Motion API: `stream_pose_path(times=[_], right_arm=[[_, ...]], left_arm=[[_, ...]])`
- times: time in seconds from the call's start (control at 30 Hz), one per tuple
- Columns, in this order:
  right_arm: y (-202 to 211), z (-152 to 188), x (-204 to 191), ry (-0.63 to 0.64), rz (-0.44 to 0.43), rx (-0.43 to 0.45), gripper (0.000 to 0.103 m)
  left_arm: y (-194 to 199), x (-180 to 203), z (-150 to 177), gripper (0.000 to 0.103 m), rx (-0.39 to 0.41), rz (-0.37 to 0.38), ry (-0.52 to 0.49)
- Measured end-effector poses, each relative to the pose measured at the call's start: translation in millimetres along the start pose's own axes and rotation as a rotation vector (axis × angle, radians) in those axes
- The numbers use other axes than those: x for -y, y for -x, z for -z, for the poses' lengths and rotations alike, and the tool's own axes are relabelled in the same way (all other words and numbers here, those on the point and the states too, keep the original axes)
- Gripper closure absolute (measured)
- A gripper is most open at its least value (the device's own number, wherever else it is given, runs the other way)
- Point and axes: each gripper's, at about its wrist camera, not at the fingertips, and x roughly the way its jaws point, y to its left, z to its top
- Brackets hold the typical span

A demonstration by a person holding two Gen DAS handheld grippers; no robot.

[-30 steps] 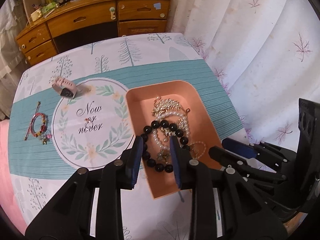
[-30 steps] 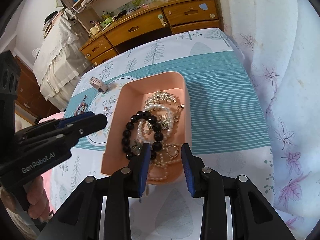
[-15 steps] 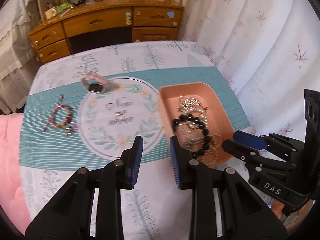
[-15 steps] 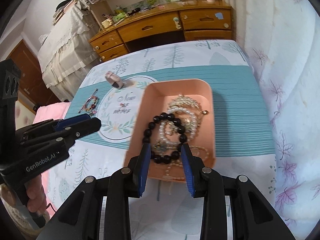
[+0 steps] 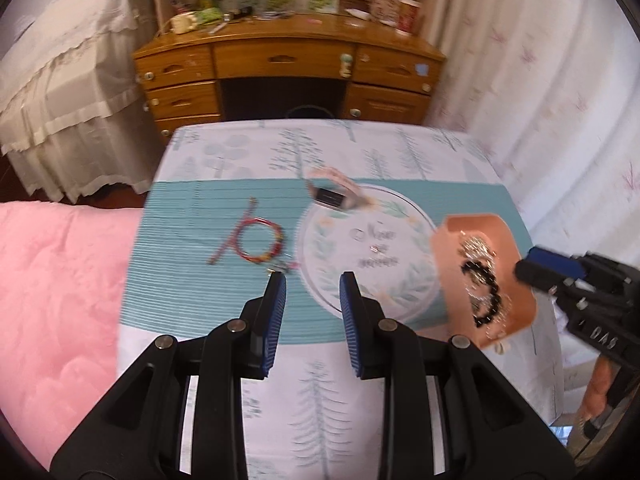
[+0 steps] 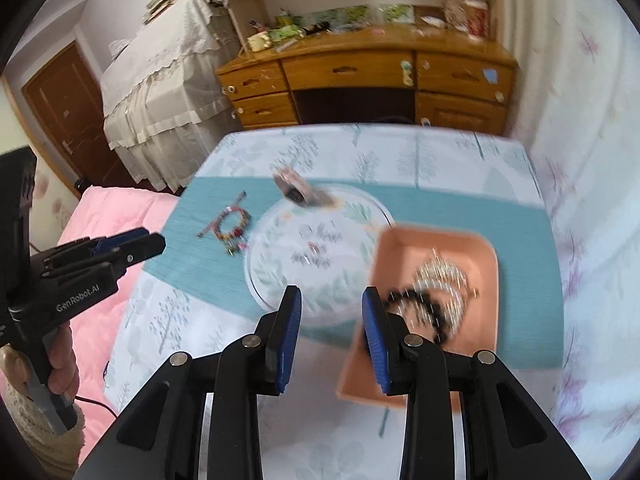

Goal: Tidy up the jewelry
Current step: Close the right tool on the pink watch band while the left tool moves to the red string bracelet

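A peach tray (image 5: 516, 240) (image 6: 404, 252) on the table holds a black bead bracelet (image 5: 486, 294) (image 6: 420, 306), pearls and gold chains. A red beaded bracelet (image 5: 260, 242) (image 6: 230, 224) lies on the teal stripe at left. A pink watch (image 5: 334, 192) (image 6: 298, 190) lies at the round print's far edge. A small ring (image 5: 376, 248) (image 6: 314, 246) sits mid-print. My left gripper (image 5: 312, 320) is open and empty above the table's near side, just short of the red bracelet. My right gripper (image 6: 330, 338) is open and empty at the tray's near left corner.
The table (image 5: 320, 400) has a tree-print cloth. A pink quilt (image 5: 52, 300) lies left of it. A wooden desk (image 5: 288, 68) with clutter stands beyond the far edge. A white curtain (image 5: 560, 100) hangs along the right side.
Both grippers have pulled back from the tray and swung left. The left one now faces the red bracelet. Both views are blurred by motion. Jaws stay open.
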Motion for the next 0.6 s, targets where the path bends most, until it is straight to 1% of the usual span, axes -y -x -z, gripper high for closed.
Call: stream_pose_path(times=[0.13,0.2,0.23,0.27,0.33,0.37,0.47,0.53,0.6], right_arm=[[8.3,-47.5,-23.9,0.036,0.009,0.036,0.071],[8.2,-72.9,-32.3,0.041,0.029,0.053,0.059],[5.5,-89.0,-38.5,0.054,0.052,0.069,0.046],[1.8,-102.7,-44.7,0.077,0.071,0.085,0.034],[-9.8,-126.1,-57.0,0.123,0.107,0.118,0.028],[-20.6,-135.5,-63.3,0.155,0.113,0.108,0.025],[-59.9,-152.0,-77.0,0.227,0.116,0.048,0.025],[-92.8,-152.9,-83.2,0.281,0.109,-0.002,0.025],[-120.5,-146.2,-86.0,0.323,0.106,-0.032,0.025]], left_arm=[[8.3,-28.8,-20.0,0.078,0.018,-0.031,0.014],[6.6,-38.6,-33.2,0.078,0.025,-0.047,0.005],[4.3,-41.6,-38.3,0.078,0.024,-0.052,0.005],[1.2,-45.2,-42.9,0.078,0.022,-0.056,0.011],[-13.0,-52.6,-51.3,0.077,-0.002,-0.047,0.020],[-22.6,-55.2,-53.2,0.077,-0.019,-0.041,0.026],[-60.1,-57.8,-52.9,0.077,-0.091,-0.015,0.040],[-84.7,-55.5,-49.4,0.077,-0.130,0.003,0.040],[-107.4,-54.0,-43.2,0.077,-0.166,0.012,0.047]])
